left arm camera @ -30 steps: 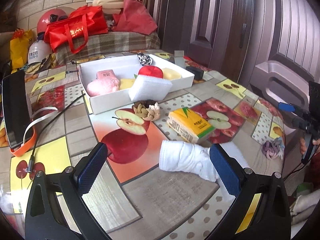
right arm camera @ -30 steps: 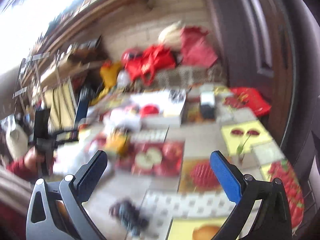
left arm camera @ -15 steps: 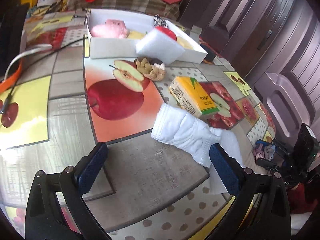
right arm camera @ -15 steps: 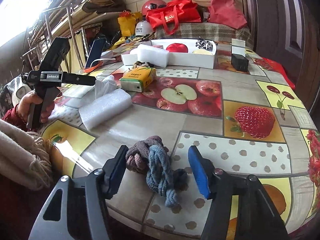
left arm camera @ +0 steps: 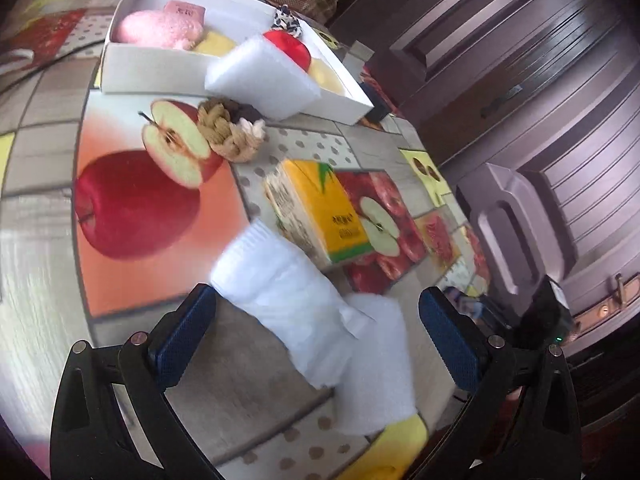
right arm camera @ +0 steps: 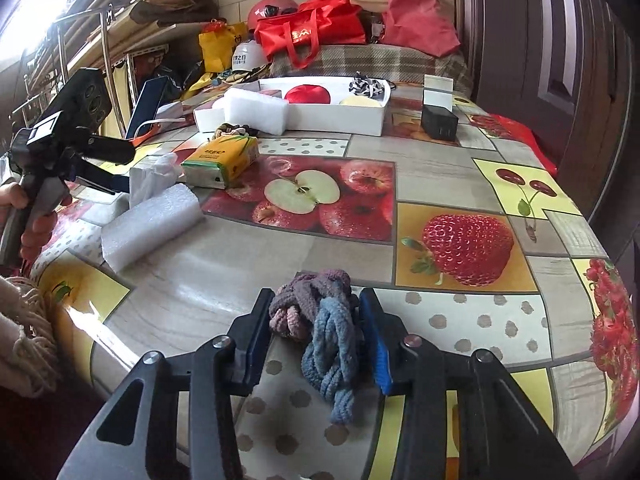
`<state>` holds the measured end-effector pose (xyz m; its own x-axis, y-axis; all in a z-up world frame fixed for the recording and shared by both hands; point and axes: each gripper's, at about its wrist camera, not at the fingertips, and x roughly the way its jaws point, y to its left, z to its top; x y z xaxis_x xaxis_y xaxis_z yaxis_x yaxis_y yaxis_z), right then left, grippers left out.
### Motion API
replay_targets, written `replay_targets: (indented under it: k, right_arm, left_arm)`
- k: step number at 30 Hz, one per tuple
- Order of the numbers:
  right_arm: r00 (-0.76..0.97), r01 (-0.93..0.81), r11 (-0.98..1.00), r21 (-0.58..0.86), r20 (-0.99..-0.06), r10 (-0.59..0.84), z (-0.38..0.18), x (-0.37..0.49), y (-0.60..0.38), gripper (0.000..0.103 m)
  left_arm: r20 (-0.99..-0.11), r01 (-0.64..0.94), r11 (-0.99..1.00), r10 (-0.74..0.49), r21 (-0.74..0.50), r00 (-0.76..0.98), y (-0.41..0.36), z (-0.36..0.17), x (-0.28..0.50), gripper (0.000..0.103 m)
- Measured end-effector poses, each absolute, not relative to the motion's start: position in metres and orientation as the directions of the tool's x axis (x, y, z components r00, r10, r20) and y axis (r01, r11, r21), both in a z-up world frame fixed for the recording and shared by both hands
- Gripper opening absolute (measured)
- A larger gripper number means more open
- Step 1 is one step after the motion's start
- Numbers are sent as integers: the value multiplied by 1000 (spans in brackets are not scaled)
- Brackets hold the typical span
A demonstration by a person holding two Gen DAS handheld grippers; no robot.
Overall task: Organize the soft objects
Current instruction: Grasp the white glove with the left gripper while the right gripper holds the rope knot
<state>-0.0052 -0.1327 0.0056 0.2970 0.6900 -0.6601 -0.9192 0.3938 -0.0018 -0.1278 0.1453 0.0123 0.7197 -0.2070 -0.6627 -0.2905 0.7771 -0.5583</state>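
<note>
My right gripper (right arm camera: pixel 316 320) is low over the fruit-print table, and its jaws are closing on a purple and blue rope knot (right arm camera: pixel 320 320). Both pads touch the knot's sides. My left gripper (left arm camera: pixel 316 300) stands wide open just above a folded white cloth (left arm camera: pixel 288 292) that lies on a white foam roll (left arm camera: pixel 380 368); neither pad touches them. Farther off are a yellow tissue pack (left arm camera: pixel 324 208), a tan braided knot (left arm camera: pixel 230 132) and a white box (left arm camera: pixel 152 80) holding several soft things. A white foam block (left arm camera: pixel 264 76) leans on the box's front wall.
A small black box (right arm camera: pixel 439 122) stands right of the white box. A phone in an orange holder (right arm camera: pixel 146 106) leans at the far left. Red bags (right arm camera: pixel 312 36) pile on a checked couch behind. A hand (right arm camera: pixel 36 220) holds the left gripper at the table's left edge.
The right gripper came down over the rope knot and its jaws narrowed from wide open onto it. The left gripper rolled and moved closer over the white cloth.
</note>
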Motion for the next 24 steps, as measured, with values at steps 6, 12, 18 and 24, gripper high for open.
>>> replay_targets:
  k: [6,12,18,24]
  right_arm:
    - [292,-919,393,7,-657,695,5,-4,-132,43]
    - [293,-917,399,14,-654,698,5,-2,-131,43]
    - [300,-916,400,5,-654,694,5,-2,-130,43]
    - [302,-917,398,0,-653,695,5,-2,-130,43]
  left_arm:
    - [-719,-322,838,-114,-440,685,152,16,-126,102]
    - [-739,-323,846,-118,-425,663,128,19,-133,102]
    - [-788,-355,901,24,-249,615,117,12,-120,87]
    - [-782,-389,883,41,-263,622,151,12,-148,83]
